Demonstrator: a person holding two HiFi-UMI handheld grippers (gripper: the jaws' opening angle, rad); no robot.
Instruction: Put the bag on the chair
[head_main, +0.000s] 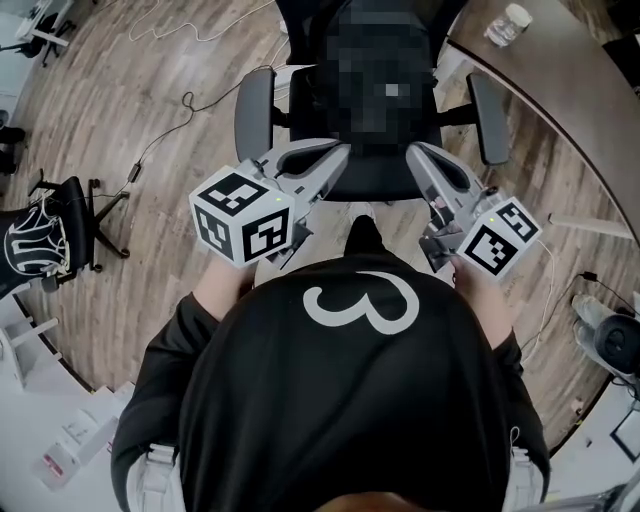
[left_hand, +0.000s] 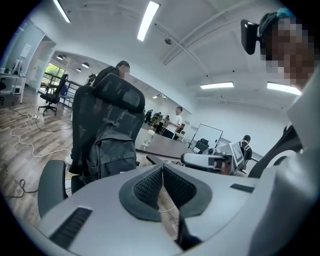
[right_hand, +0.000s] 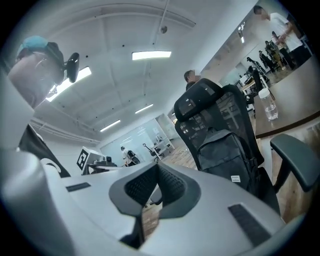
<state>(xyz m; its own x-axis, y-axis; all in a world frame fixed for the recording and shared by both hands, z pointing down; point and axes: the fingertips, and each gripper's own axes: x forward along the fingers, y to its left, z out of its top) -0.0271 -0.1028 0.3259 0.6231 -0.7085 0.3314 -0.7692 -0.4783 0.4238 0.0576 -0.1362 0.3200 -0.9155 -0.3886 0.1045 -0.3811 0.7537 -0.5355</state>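
Note:
A dark grey backpack (left_hand: 113, 154) stands upright on the seat of a black office chair (left_hand: 105, 107), leaning on the mesh backrest. The right gripper view shows the same backpack (right_hand: 225, 155) on that chair (right_hand: 215, 112). In the head view the chair (head_main: 255, 110) is straight ahead, and a mosaic patch covers most of its seat. My left gripper (head_main: 335, 152) is shut and empty, short of the seat's front. My right gripper (head_main: 415, 152) is also shut with nothing between its pads. Both point at the chair and neither touches the bag.
A curved wooden table (head_main: 560, 80) with a clear bottle (head_main: 508, 24) lies to the right of the chair. A second black chair (head_main: 45, 235) stands at the left. Cables (head_main: 165, 135) trail over the wooden floor. Several people stand in the background.

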